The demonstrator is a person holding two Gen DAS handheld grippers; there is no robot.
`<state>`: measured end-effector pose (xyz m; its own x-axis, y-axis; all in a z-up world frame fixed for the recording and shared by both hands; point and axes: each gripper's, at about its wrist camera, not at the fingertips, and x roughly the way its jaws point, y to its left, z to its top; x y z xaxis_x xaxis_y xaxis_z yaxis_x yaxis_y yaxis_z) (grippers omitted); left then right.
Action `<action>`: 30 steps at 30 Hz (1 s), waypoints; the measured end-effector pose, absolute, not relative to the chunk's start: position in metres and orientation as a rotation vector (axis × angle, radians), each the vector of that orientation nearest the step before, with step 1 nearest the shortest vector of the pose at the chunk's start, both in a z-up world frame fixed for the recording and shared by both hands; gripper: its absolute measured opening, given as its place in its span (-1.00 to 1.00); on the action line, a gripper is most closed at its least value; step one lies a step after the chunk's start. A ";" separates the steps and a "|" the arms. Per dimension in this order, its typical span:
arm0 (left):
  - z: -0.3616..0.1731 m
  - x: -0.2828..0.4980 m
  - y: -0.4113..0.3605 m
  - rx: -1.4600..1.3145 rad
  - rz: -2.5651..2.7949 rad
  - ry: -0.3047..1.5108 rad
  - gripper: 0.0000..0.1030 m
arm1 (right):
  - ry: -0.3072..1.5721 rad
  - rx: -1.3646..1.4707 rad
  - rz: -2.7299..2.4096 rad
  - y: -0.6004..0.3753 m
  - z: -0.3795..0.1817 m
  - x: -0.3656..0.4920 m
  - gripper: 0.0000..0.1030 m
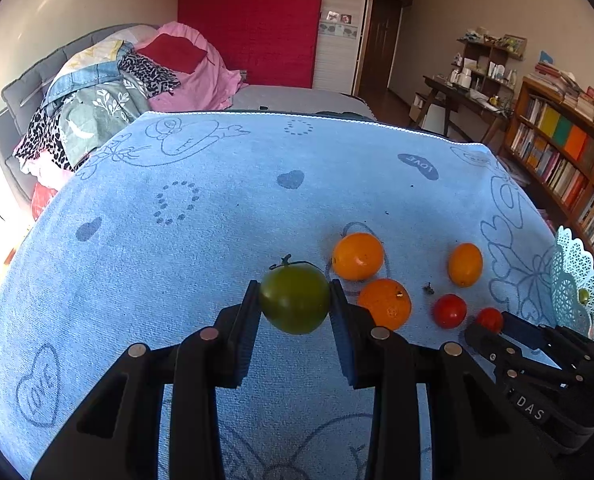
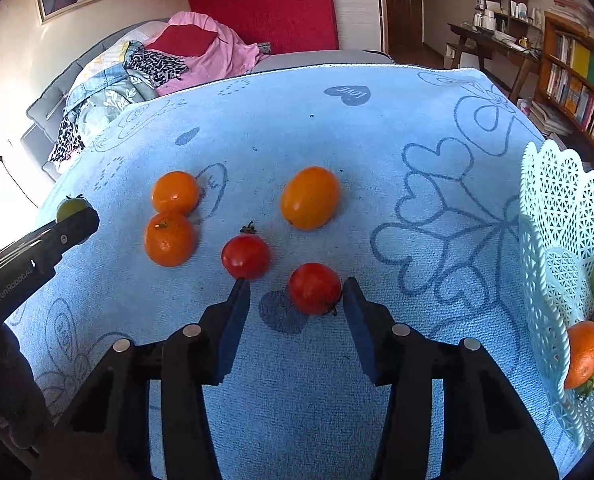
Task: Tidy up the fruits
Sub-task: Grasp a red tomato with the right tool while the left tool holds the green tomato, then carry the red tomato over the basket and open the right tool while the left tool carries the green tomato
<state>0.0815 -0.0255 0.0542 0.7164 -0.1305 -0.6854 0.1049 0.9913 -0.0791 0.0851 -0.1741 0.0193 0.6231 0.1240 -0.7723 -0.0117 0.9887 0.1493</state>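
My left gripper (image 1: 295, 304) is shut on a green tomato (image 1: 295, 302) and holds it just above the blue towel (image 1: 201, 208); it also shows at the left of the right wrist view (image 2: 71, 209). My right gripper (image 2: 297, 298) is open around a red tomato (image 2: 314, 288) on the towel; the tomato touches the right finger. A second red tomato (image 2: 245, 256) lies by the left fingertip. Three orange fruits (image 2: 309, 198), (image 2: 175, 193), (image 2: 170, 239) lie beyond. A white lattice basket (image 2: 557, 216) at the right holds an orange, green tomatoes and a dark fruit.
The towel covers a table; its far edge (image 1: 297, 116) borders a bed piled with clothes (image 1: 109, 92). A bookshelf (image 1: 565, 152) and a desk (image 1: 461, 96) stand at the right. A loose tomato stem (image 1: 429, 289) lies among the fruits.
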 end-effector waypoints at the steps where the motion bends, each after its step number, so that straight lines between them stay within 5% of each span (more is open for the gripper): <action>1: 0.054 0.081 -0.026 -0.034 -0.132 0.762 -0.33 | 0.902 0.133 0.074 -0.174 0.017 0.087 -0.16; 7: 0.053 0.082 -0.026 -0.036 -0.135 0.767 -0.33 | 0.900 0.104 0.045 -0.175 0.013 0.090 -0.47; 30: 0.049 0.080 -0.037 -0.005 -0.161 0.775 -0.33 | 0.744 0.189 0.093 -0.186 0.080 0.040 -0.47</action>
<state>0.0802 -0.0366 0.0487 0.7030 -0.1465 -0.6959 0.1429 0.9877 -0.0636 0.0397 -0.1861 0.0799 0.7329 0.1505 -0.6634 -0.0166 0.9789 0.2038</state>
